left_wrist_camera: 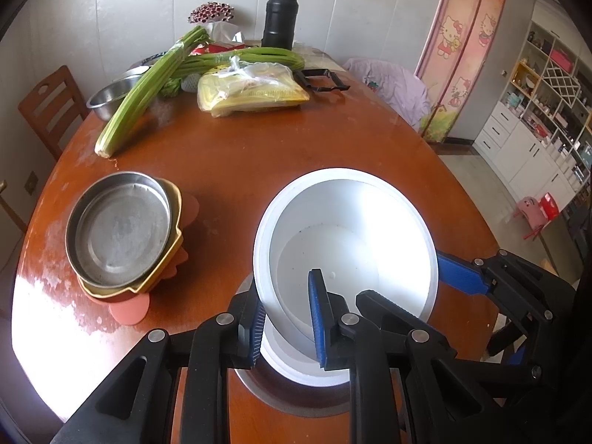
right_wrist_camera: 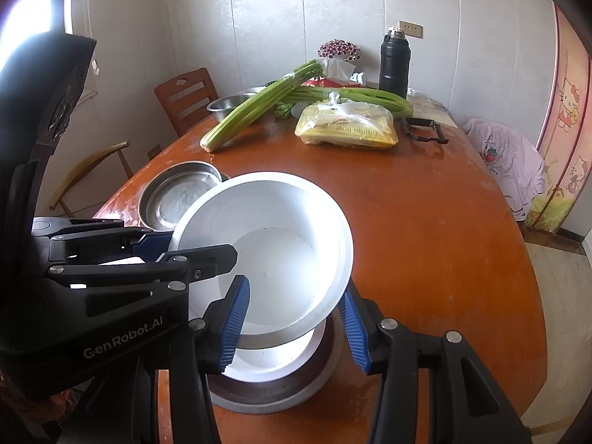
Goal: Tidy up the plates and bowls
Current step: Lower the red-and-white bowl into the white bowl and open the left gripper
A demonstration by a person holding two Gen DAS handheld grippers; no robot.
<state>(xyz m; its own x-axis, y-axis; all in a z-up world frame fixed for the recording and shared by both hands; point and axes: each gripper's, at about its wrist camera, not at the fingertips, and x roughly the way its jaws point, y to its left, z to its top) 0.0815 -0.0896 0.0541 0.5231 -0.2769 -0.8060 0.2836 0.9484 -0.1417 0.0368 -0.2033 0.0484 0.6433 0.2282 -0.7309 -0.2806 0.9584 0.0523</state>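
Observation:
A white bowl (left_wrist_camera: 344, 244) is tilted above a second white bowl (left_wrist_camera: 296, 366) that sits in a grey bowl (left_wrist_camera: 281, 392) at the table's near edge. My left gripper (left_wrist_camera: 286, 322) is shut on the tilted bowl's near rim, one finger inside and one outside. My right gripper (right_wrist_camera: 294, 329) straddles the same bowl's (right_wrist_camera: 273, 251) rim with its jaws apart; its blue pads (right_wrist_camera: 235, 327) are not pressed on it. A steel plate (left_wrist_camera: 118, 229) lies on a yellow dish (left_wrist_camera: 174, 259) and an orange plate (left_wrist_camera: 129, 310) at the left.
On the brown round table (left_wrist_camera: 240, 170) lie celery stalks (left_wrist_camera: 148, 85), a bagged yellow pack (left_wrist_camera: 251, 92), a steel basin (left_wrist_camera: 107, 100), a black clip (left_wrist_camera: 322, 79) and a black flask (left_wrist_camera: 279, 18). Wooden chairs (left_wrist_camera: 48, 107) stand at the left, a cloth-draped chair (left_wrist_camera: 392, 85) at the right.

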